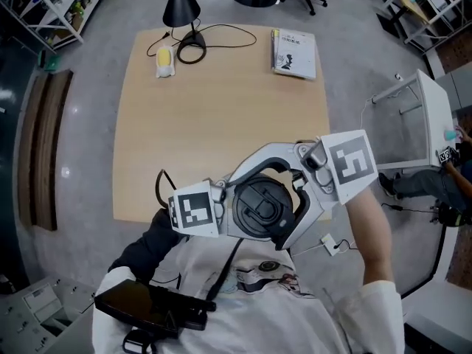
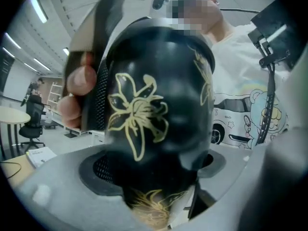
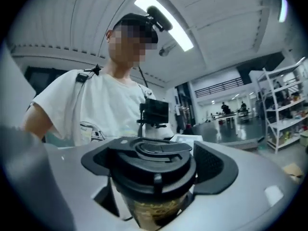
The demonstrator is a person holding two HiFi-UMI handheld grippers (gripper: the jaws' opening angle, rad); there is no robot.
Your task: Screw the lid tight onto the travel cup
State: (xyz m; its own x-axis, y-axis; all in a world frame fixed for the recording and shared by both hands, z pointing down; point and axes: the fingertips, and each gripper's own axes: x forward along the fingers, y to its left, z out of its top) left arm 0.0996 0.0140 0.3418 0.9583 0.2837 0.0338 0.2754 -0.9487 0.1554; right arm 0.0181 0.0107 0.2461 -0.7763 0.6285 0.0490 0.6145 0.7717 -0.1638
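Jaws of the left gripper [image 2: 154, 170] clamp the black travel cup [image 2: 159, 105], blurred at its base. Right gripper [image 3: 153, 173] jaws close on the lid [image 3: 154, 158], which hides the cup from above. Toward 12 o'clock lies the bench [image 1: 221, 109], a book [image 1: 294, 54] farthest.

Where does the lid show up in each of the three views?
Head view: lid at bottom centre, seen from above.
Left gripper view: cannot be told apart; the dark cup fills the middle.
Right gripper view: lid at lower centre, between the jaws.
Shared landmark: the person's white shirt, in all three.
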